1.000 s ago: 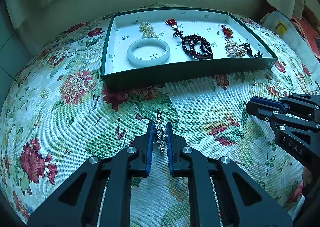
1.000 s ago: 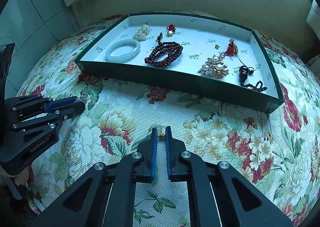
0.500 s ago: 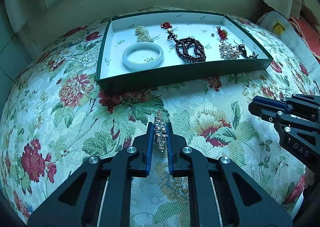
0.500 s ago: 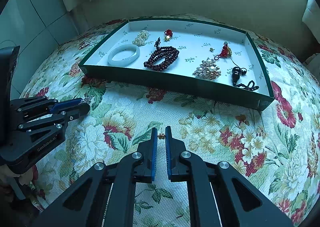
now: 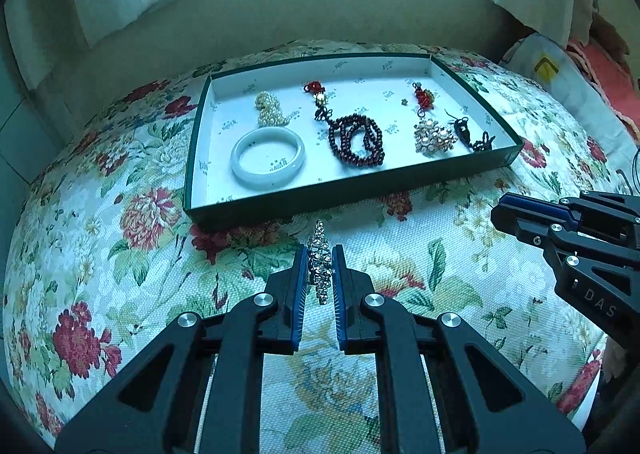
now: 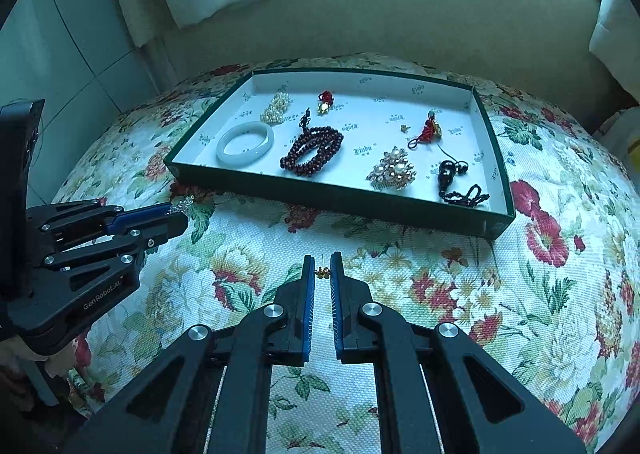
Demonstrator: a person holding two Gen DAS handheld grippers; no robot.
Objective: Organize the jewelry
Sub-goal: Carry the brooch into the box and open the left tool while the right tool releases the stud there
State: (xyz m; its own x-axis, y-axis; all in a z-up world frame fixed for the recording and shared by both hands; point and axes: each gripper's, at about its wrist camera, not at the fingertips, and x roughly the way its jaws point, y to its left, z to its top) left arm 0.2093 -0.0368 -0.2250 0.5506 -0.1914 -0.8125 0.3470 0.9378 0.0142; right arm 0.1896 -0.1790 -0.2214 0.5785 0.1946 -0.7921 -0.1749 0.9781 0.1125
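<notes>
Left gripper has its jaws clamped on a rhinestone brooch; right gripper pinches a tiny gold charm, both above the bench short of the tray. Carry each over the near wall to bare lining before releasing, clear of the beads.

Coarse woven floral cloth covers the surface, matt & rough w/ visible weave; on it a dark green cardboard tray, inside lined w/ matt white printed paper. In the tray: smooth glossy pale jade-like bangle, shiny dark red bead string, pearly bead cluster. Matt black plastic left gripper has ribbed blue fingers, bright metal pins, faceted sparkly silver-tone brooch between.
</notes>
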